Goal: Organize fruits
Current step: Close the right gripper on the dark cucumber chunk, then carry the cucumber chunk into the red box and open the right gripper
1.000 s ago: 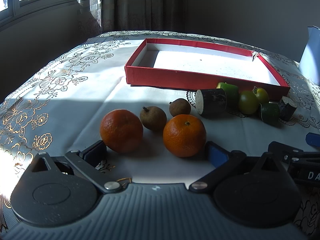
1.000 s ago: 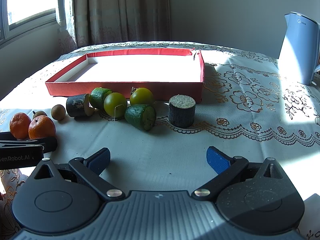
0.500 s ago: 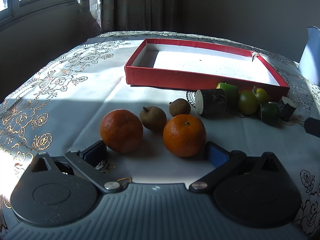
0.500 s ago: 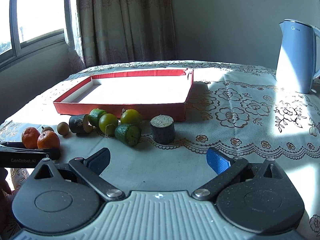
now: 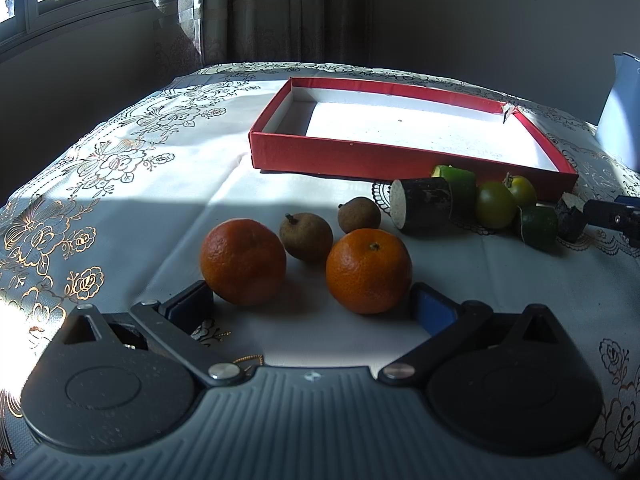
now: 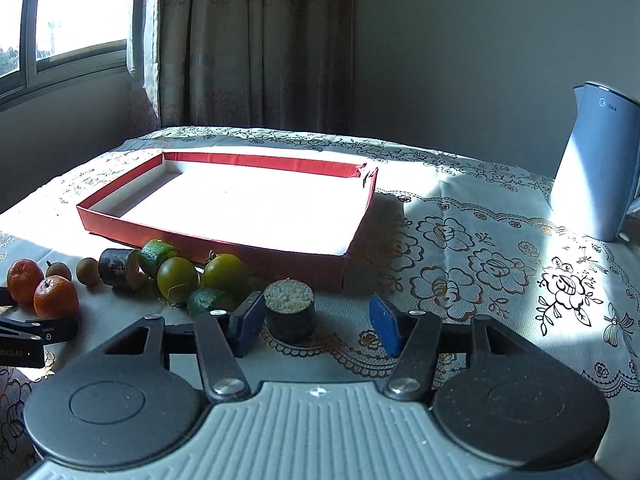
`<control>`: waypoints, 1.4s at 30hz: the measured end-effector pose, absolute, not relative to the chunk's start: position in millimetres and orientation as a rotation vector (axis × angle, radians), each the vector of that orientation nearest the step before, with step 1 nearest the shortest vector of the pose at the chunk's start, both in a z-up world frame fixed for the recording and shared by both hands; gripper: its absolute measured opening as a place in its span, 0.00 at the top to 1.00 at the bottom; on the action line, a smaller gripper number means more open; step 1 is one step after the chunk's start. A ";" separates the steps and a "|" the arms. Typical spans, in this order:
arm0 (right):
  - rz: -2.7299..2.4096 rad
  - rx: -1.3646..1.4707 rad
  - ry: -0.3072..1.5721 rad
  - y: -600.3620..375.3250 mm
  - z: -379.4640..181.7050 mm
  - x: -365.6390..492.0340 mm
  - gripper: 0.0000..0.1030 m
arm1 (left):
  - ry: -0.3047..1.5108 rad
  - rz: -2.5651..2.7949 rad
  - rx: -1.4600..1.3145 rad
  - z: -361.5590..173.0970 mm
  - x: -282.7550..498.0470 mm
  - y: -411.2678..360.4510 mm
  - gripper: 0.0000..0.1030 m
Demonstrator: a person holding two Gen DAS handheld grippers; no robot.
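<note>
My left gripper (image 5: 312, 310) is open and low over the cloth, with two oranges (image 5: 242, 262) (image 5: 368, 270) just ahead of its pads. Two small brown fruits (image 5: 306, 236) lie behind them. Further right are a lying dark cylinder (image 5: 424, 204), green cut pieces (image 5: 538, 226) and two round green fruits (image 5: 496, 204). My right gripper (image 6: 316, 322) is closing. An upright dark stub (image 6: 289, 312) stands between its jaws beside the left pad; the right pad is apart from it. The red box (image 6: 212, 236) lies behind the fruits with nothing in it.
A grey-blue kettle (image 6: 596, 168) stands at the table's far right. A flowered cloth covers the table (image 6: 460, 264). The window and a curtain are behind. The left gripper's finger (image 6: 36, 332) shows at the right wrist view's left edge.
The right gripper's jaws have narrowed from wide open, and it has moved so that the dark stub now sits between them. The left gripper and the oranges have not moved.
</note>
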State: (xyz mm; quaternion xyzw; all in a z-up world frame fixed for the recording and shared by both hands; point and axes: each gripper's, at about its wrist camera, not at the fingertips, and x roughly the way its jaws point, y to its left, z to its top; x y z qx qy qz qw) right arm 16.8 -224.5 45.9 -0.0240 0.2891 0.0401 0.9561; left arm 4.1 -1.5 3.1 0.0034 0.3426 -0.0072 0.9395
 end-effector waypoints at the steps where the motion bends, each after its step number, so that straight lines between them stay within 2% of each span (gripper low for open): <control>1: 0.093 -0.047 0.590 -224.1 45.7 17.6 0.44 | 0.699 -0.014 0.007 3.0 4.1 -1.7 0.00; 7: 0.122 -0.064 0.611 -219.9 43.1 27.0 0.44 | 0.699 -0.015 0.007 3.2 4.2 -1.8 0.00; 17: 0.146 -0.074 0.667 -215.1 27.5 50.3 0.68 | 0.699 -0.015 0.008 3.0 4.8 -2.9 0.00; 27: 0.130 -0.016 0.519 -221.1 63.8 45.9 0.68 | 0.699 -0.016 0.007 2.9 5.0 -3.1 0.00; 35: 0.099 0.001 0.574 -222.9 47.4 102.8 0.68 | 0.699 -0.017 0.007 3.3 6.0 -4.1 0.00; 42: 0.101 -0.007 0.626 -222.7 31.9 110.2 0.68 | 0.699 -0.017 0.009 3.0 6.0 -3.1 0.00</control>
